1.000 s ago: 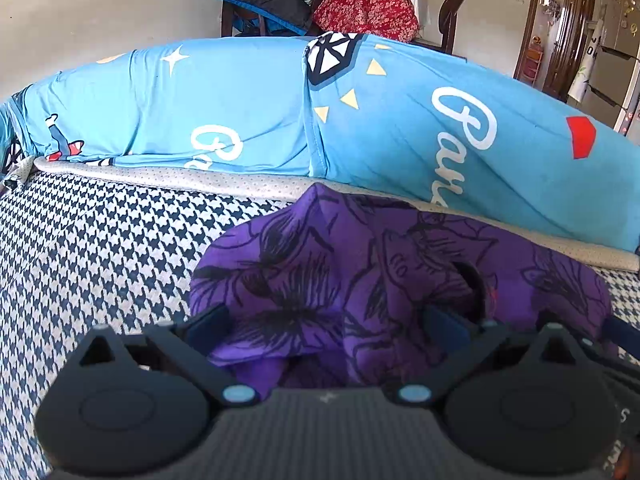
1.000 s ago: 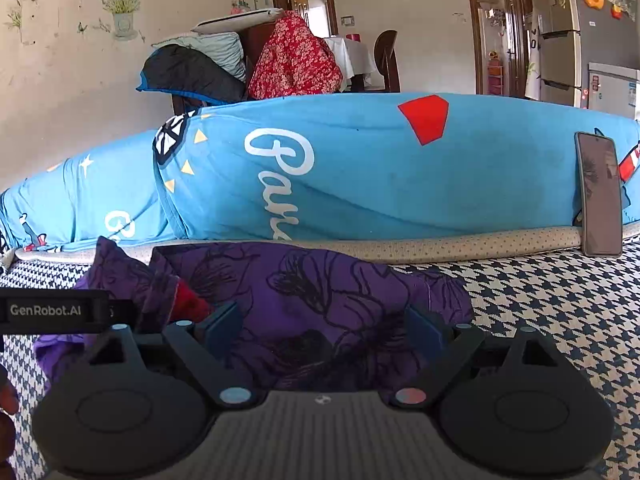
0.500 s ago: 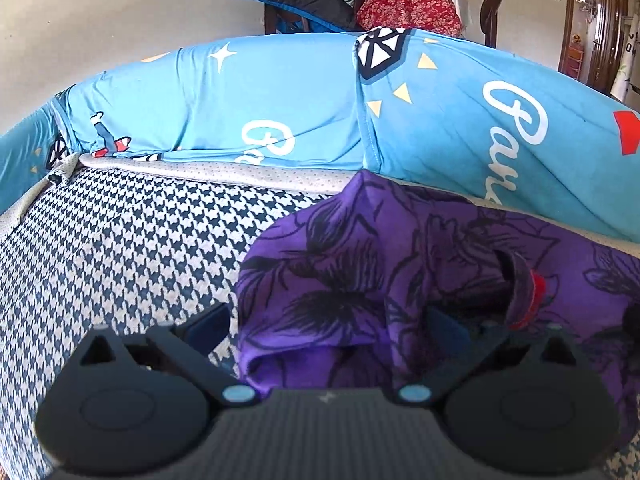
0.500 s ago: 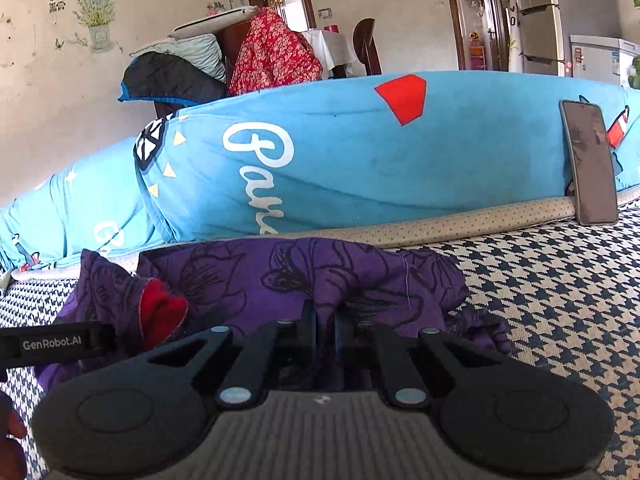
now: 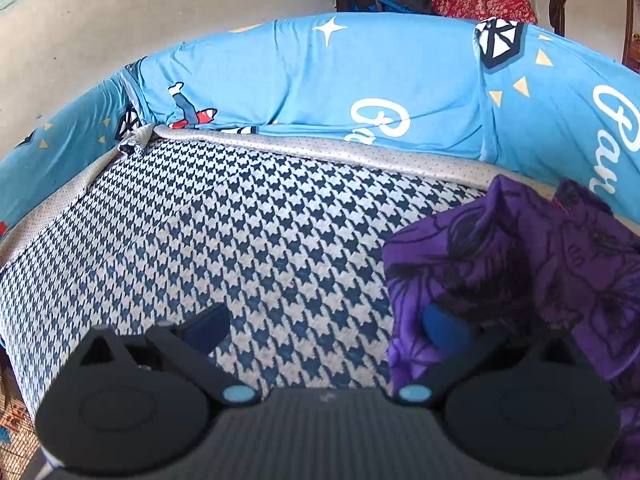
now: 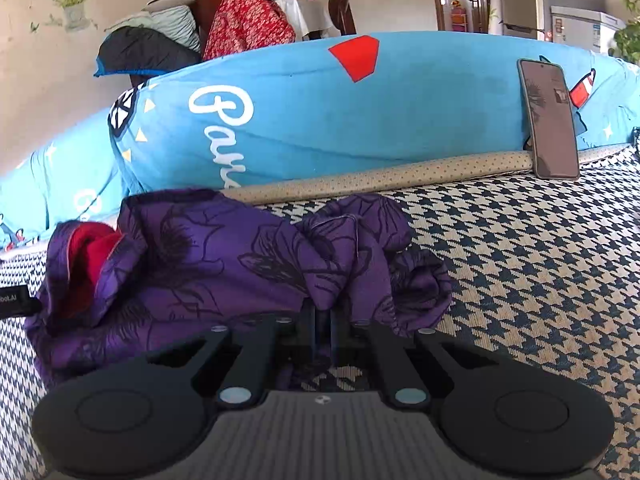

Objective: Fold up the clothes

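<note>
Garment (image 6: 208, 264): purple, dark floral print, red lining; we find it crumpled on the bed (image 6: 520, 248), long axis running left to right along the blue bolster (image 6: 320, 120). Right tongs (image 6: 322, 320) pinched tight on a fold at its near edge. Left tongs (image 5: 324, 328) spread wide, right finger against the cloth, gripping nothing. Houndstooth cover; phone (image 6: 550, 120) leaning on the bolster; clothes piled beyond.

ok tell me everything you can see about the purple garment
The purple garment with black floral line print looks like thin, soft fabric, with a red lining showing in an opening. It lies crumpled on the navy-and-white houndstooth cover near the blue printed bolster. The right tool is shut on a fold; the open left tool has one finger against its edge.
</note>
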### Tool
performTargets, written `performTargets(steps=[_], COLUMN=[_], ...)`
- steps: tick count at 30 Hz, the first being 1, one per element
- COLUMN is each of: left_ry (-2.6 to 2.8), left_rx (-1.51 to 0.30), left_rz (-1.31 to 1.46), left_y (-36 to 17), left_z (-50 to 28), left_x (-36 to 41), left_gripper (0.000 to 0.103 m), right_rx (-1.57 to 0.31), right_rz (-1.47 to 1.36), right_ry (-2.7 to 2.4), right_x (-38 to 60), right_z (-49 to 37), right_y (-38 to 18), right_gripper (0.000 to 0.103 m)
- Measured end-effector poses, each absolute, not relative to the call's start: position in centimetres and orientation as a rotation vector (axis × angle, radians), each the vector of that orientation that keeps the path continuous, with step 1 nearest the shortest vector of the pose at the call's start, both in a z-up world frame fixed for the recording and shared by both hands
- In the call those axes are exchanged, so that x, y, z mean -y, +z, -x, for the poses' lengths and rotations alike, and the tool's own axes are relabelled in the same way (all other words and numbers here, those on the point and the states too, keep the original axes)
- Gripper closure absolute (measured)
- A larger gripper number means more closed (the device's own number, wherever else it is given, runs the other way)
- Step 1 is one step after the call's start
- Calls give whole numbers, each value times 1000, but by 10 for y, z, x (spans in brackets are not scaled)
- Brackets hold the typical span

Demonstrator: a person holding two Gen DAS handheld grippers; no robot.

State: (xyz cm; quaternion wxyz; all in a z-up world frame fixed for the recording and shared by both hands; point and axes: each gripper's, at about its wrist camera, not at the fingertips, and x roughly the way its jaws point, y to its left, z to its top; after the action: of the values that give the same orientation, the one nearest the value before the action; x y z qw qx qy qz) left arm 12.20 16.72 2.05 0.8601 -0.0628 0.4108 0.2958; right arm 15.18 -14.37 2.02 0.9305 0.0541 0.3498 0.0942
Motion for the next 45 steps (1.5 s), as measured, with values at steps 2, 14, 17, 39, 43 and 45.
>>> performTargets(steps=[2,14,17,39,43,45], left_ry=[617,563,560,559,569,572], left_rx=[-865,-827,-828,-823,-799,-779], left_rz=[134,171,179,245,255,252], left_y=[20,33,33,39,46,51], left_z=[-120,-119,-119,-112,-109,-107], left_x=[-172,-165,-164,-180,-184,-185], left_gripper=[0,0,0,0,0,0], right_rx=[-705,-545,-574,-656,-636,-625], right_rz=[-109,-237,-312,-513,-475,-471], right_ry=[200,365,499,606,640,689], right_x=[146,133,120,52,52,53], right_z=[-149,-140,-143,-170,-163,-158], right_y=[23,52,50,7,13,19], right_gripper=[94,68,54,74,87,89])
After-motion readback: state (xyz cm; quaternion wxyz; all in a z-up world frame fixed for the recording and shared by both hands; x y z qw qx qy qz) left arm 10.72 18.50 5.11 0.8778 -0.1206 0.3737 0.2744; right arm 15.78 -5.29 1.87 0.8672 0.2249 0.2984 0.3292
